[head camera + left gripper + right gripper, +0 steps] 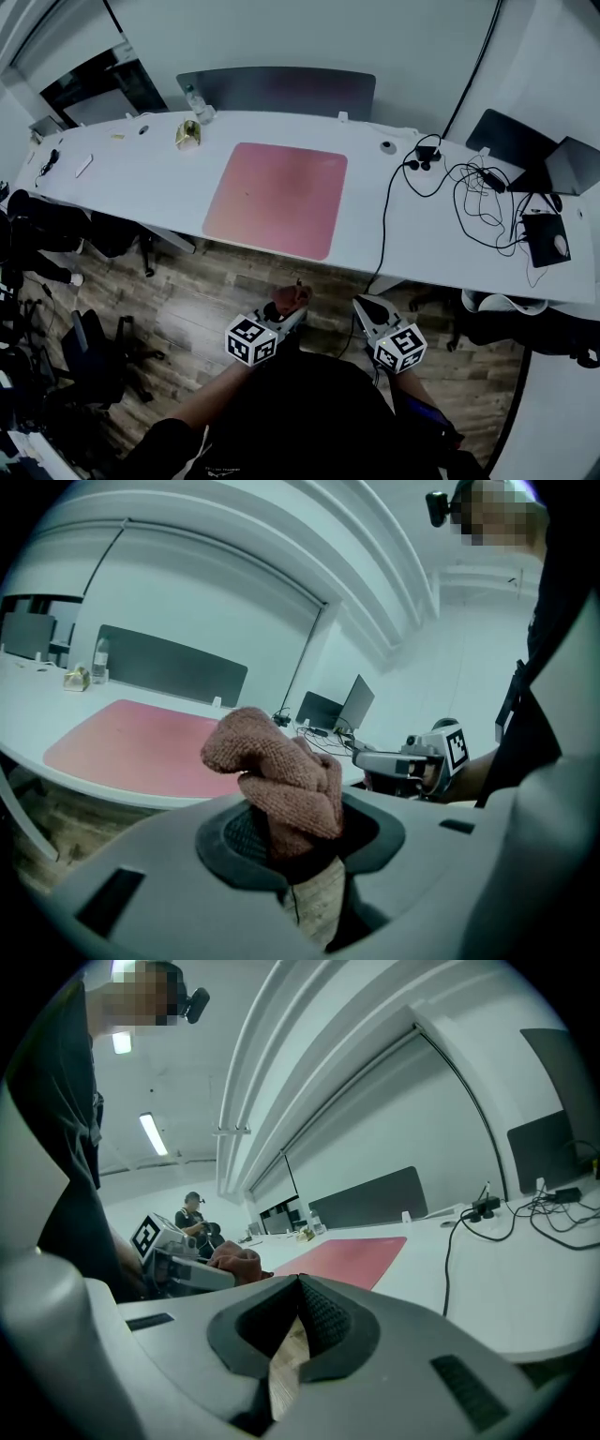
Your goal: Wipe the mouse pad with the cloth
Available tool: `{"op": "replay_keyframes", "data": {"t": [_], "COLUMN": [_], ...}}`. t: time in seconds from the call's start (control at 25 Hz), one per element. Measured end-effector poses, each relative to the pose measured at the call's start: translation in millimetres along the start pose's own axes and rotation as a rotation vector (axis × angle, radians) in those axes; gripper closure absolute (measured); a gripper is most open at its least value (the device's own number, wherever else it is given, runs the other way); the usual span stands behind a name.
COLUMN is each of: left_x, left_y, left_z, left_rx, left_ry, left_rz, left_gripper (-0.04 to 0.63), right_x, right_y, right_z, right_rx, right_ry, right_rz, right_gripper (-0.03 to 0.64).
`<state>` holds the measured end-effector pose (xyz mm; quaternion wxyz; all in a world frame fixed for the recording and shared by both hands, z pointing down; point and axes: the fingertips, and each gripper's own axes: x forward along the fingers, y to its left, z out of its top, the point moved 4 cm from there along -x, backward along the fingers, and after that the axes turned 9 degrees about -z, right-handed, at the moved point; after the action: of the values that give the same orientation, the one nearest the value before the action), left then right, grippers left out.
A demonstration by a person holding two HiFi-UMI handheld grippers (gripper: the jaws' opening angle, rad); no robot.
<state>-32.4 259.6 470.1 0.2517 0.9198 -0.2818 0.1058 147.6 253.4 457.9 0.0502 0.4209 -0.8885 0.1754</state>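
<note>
Jaws of your left gripper (289, 841) clench a bunched rust-brown cloth (277, 775). Your right gripper (298, 1321) has its jaws pressed together on nothing. Both hang close to your body, short of the white surface (375, 225). The pink mouse pad (277, 199) lies flat on it, straight ahead of the left gripper, the nearer one, so your reach likely goes forward and down.

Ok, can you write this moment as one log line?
left hand-held gripper: shut on cloth | right hand-held gripper: shut, empty | mouse pad: on table, untouched | phase: before wiping
</note>
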Motion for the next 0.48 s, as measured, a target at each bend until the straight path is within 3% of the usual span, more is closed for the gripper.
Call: {"op": "replay_keyframes", "data": {"t": [0.48], "left_x": [48], "left_y": [63], "left_z": [18], "left_rx": [0.000], "left_ry": [0.120], "left_rz": [-0.153], "left_gripper": [0.457], "right_x": [45], "right_y": [-8], "right_z": [13], "right_rx": [0.049], "right_ry": [-0.004], "right_rz": [-0.098], "right_gripper": [0.592]}}
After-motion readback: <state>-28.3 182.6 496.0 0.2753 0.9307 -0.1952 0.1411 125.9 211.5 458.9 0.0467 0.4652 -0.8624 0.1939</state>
